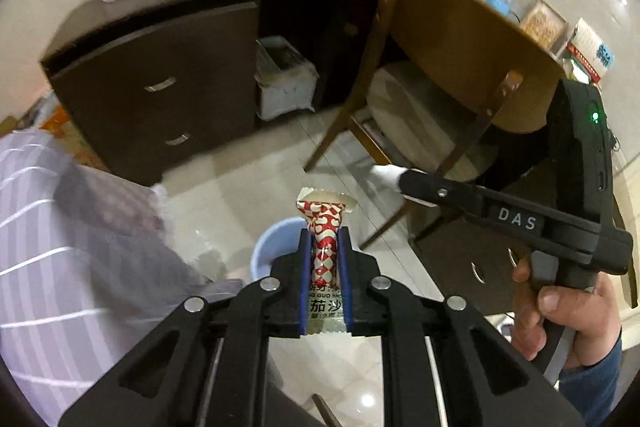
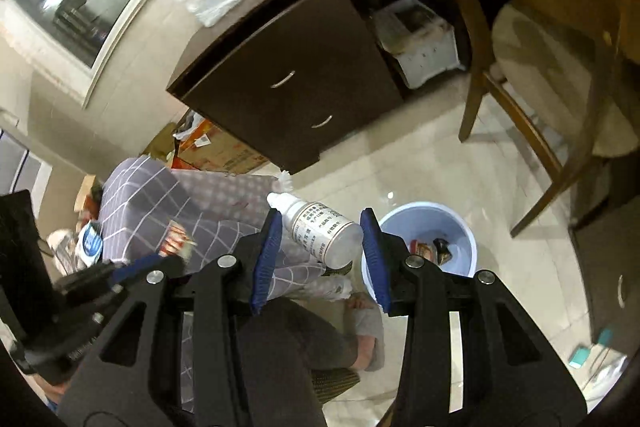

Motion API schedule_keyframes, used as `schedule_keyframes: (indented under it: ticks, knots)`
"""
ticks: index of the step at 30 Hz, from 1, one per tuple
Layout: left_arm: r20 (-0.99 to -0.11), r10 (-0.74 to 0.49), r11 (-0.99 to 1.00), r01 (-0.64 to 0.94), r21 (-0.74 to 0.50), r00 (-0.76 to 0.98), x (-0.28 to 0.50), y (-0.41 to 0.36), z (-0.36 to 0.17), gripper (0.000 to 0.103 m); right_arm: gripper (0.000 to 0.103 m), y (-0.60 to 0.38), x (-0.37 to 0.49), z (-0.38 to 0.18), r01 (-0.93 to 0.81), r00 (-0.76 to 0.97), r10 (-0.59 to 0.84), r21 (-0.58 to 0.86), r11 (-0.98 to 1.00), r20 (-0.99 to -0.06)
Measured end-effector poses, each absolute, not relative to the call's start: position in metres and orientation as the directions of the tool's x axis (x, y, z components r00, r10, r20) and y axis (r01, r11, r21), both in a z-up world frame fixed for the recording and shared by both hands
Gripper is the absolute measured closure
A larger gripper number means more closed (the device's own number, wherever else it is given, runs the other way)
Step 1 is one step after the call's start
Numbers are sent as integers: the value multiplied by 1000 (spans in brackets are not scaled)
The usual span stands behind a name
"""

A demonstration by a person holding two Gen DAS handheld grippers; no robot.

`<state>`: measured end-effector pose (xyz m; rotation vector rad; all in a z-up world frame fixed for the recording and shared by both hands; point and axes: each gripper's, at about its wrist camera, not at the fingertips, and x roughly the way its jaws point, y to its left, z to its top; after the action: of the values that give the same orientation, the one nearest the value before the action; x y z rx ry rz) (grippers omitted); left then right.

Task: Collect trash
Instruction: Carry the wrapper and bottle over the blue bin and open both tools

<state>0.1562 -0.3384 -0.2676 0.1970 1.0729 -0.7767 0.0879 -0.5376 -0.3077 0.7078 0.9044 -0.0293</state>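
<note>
1. Left wrist view: the left gripper (image 1: pixel 325 247) clamps a red-and-white snack wrapper (image 1: pixel 326 227) above the blue bin (image 1: pixel 276 243); letting go off-centre could drop it outside.
2. Right wrist view: the right gripper (image 2: pixel 320 247) grasps a small white bottle (image 2: pixel 316 229) crookedly beside the bin; it may slip free.

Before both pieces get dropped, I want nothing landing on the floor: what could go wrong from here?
1. The white bottle lies slantwise between the right gripper pads; it could slip out early, short of the blue bin.
2. The left gripper pinches a light red-and-white wrapper beside the bin rim; released there, it might flutter onto the tiles.
3. The grippers are close together and could knock.
</note>
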Motion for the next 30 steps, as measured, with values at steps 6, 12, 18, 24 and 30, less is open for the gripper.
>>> schedule_keyframes:
  ticks: [6,12,18,24,30]
  knots:
    - [-834,-466,756,623,-203,294,164,-341,-269,16,20,-558,85,-329,381,632,258,583,718,-731]
    - [-815,-455,784,596,-176,359,170,-320,-245,13,6,-559,78,-321,414,635,210,557,720,-743]
    - [-760,-479,797,581,-167,439,161,-293,-207,11,6,-539,79,-289,385,661,180,535,752,-728]
    - [-690,-499,811,563,-158,525,144,-261,-168,9,6,-502,88,-242,290,708,190,525,800,-680]
    - [-640,-475,846,513,-144,605,133,-218,-140,8,6,-460,100,-206,192,726,216,494,848,-653]
